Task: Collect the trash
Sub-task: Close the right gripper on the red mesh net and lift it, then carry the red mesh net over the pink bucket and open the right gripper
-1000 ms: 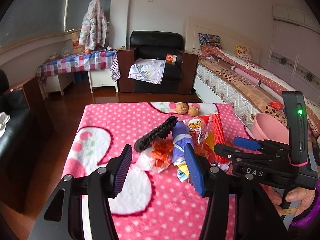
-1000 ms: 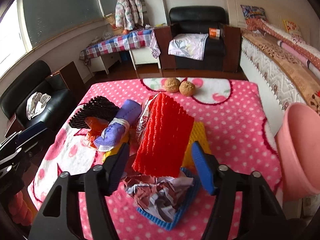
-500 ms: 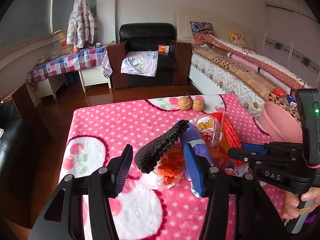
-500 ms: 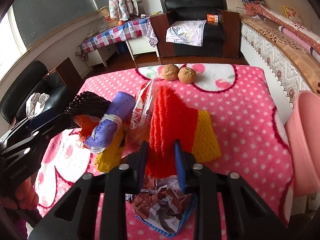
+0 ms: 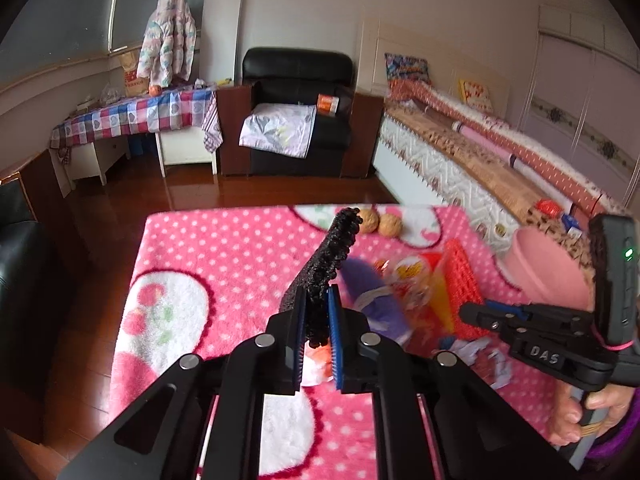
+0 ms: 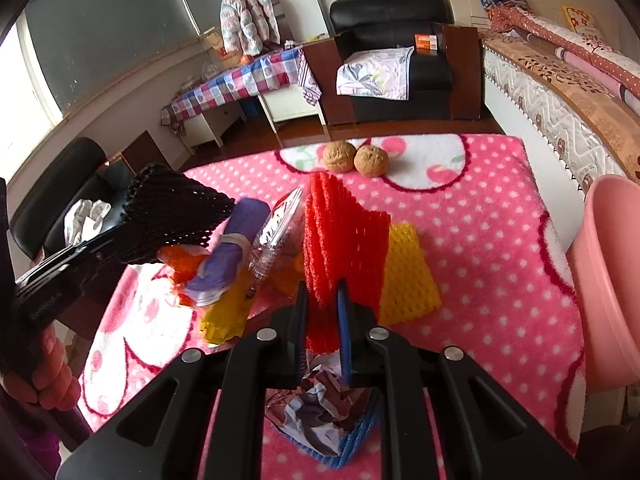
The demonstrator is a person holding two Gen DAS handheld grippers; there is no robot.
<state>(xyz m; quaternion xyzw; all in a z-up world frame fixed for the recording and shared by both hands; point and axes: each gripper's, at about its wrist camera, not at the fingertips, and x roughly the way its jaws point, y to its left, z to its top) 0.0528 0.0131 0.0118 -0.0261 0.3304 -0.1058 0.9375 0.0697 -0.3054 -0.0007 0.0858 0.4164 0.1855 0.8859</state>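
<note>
The left gripper [image 5: 316, 320] is closing on the black foam net [image 5: 322, 276], the right gripper [image 6: 322, 312] on the red foam net [image 6: 340, 240], both at the desk's [image 6: 480, 240] middle. Springy mesh could slip out short of the pink bin [image 6: 612, 280] at right.

Black plastic claws [image 5: 316, 320] with blue ribbed pads [image 5: 334, 332] and silver screws are seen; "DAS" is printed on the right claw [image 6: 323, 320]; purple sleeves are worn
</note>
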